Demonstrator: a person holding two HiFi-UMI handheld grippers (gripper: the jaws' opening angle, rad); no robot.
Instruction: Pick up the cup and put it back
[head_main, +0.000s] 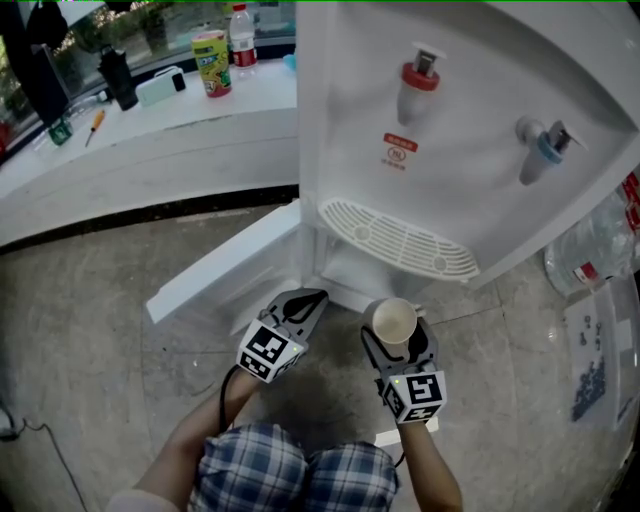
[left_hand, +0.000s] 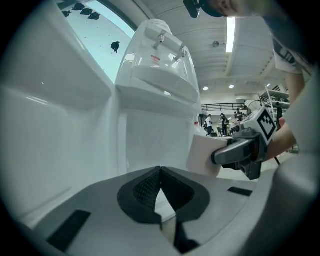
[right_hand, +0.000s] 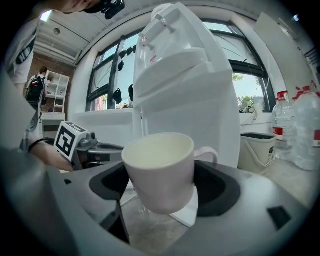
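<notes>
A white cup with a handle is held clear of the floor, upright, with my right gripper shut on its sides. In the right gripper view the cup fills the space between the jaws, its handle pointing right, and it looks empty. My left gripper hovers to the left of it at about the same height, its jaws shut with nothing between them. From the left gripper view the cup and the right gripper appear at the right. Both point at the base of a white water dispenser.
The dispenser has a red tap, a blue tap and a slotted drip tray. Its lower door stands open to the left. Water bottles lie at the right. A counter with a can and bottle runs behind.
</notes>
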